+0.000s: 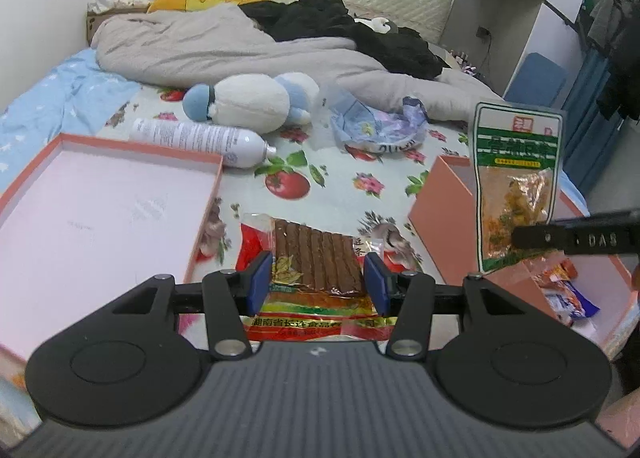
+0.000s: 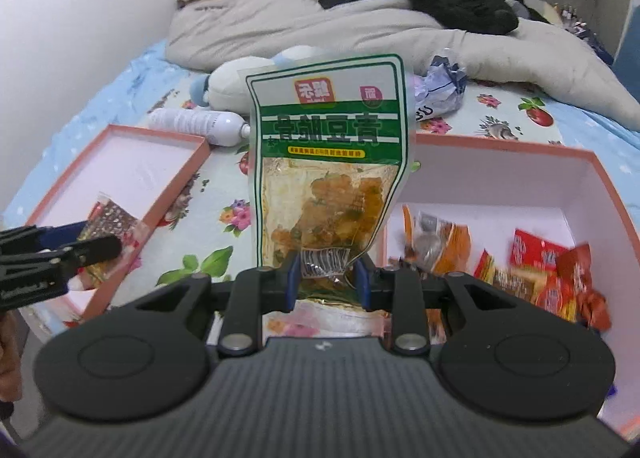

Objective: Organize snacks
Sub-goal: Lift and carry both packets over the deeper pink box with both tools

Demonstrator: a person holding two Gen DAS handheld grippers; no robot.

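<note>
- Even, soft indoor light is filling both views, casting only faint shadows.
- Fisheye curving is bending the edges and corners.
- Motion blur is smearing the red snack packets [image 2: 548, 278] at lower right of the right wrist view.
- Glare is glinting off the green pouch [image 2: 326, 173].

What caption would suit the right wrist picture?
Right gripper holds a green-labelled snack pouch upright beside the pink box of snacks.

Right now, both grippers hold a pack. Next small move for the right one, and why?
Probably carry the green pack rightward over the deep pink box and release. The right gripper holds it upright, beside the other snacks already inside.
</note>
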